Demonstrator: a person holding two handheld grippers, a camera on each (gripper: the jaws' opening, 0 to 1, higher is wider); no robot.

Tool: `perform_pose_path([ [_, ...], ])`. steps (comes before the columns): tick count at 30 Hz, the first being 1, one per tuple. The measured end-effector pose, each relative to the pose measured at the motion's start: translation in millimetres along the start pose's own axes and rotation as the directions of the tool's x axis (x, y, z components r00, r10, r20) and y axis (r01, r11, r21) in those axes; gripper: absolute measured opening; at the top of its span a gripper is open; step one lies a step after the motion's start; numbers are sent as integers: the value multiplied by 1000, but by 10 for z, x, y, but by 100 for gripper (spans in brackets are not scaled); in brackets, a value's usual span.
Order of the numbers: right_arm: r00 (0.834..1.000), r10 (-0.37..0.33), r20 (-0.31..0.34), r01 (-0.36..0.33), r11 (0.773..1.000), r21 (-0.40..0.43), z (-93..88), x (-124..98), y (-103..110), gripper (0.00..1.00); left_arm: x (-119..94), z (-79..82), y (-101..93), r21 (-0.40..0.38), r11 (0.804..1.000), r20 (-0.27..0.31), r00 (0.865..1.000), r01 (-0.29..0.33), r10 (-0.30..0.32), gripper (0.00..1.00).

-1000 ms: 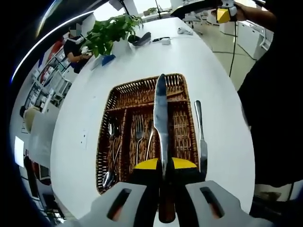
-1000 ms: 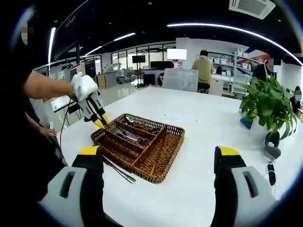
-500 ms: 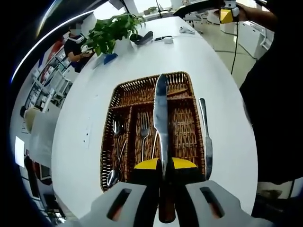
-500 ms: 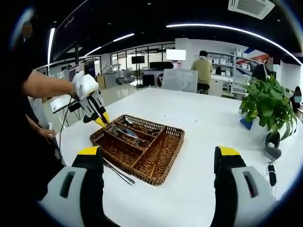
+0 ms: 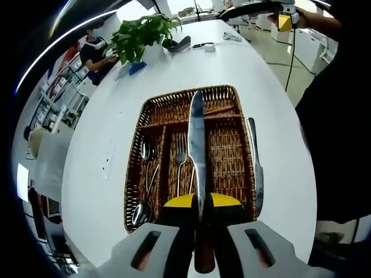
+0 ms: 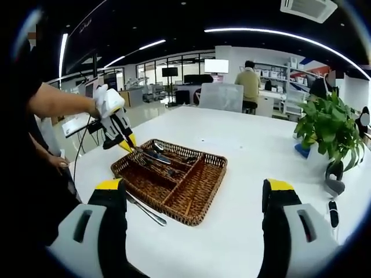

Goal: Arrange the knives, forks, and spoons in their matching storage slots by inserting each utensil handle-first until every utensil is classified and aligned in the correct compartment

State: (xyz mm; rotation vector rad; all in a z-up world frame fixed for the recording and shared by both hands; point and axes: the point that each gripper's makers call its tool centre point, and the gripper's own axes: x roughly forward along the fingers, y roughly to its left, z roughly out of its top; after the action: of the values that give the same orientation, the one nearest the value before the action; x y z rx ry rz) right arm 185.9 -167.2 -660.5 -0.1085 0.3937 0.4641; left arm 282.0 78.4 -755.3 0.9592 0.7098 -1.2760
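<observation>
Holding brown-handled steel table knife (image 5: 197, 145) clamped in left gripper (image 5: 199, 215), blade pointing ahead over woven wicker cutlery tray (image 5: 152, 113); spoons and forks lying left of blade, empty slot right. Right gripper (image 6: 194, 200) hanging wide apart, empty. Second steel knife (image 5: 255, 162) lying beyond tray's right edge. Next: likely lowering knife into right slot.

Knife (image 5: 197, 145) over wicker tray (image 5: 232, 174) — blade forward.

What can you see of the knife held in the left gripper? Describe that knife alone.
The knife has a long, shiny metal blade and a dark brown handle that looks wooden. The left gripper is shut on it at the handle end, blade pointing away. It is held above the wicker tray, over the divider beside the forks. The right gripper view shows it tilted, above the tray's near end.
</observation>
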Motion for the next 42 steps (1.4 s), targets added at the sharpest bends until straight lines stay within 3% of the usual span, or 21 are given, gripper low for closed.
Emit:
perform_pose_path([
  [7, 1000, -3, 0, 3, 1000, 1, -11, -20, -3, 100, 129, -42, -22, 0, 1000, -2, 1000, -10, 10, 6],
  [15, 1000, -11, -5, 11, 1000, 5, -36, -49, -35, 100, 317, -191, -160, -9, 1000, -25, 999, 23, -24, 6],
  [42, 999, -6, -35, 5, 1000, -27, -21, -93, -51, 100, 734, -364, -280, -53, 996, -49, 996, 65, -68, 6],
])
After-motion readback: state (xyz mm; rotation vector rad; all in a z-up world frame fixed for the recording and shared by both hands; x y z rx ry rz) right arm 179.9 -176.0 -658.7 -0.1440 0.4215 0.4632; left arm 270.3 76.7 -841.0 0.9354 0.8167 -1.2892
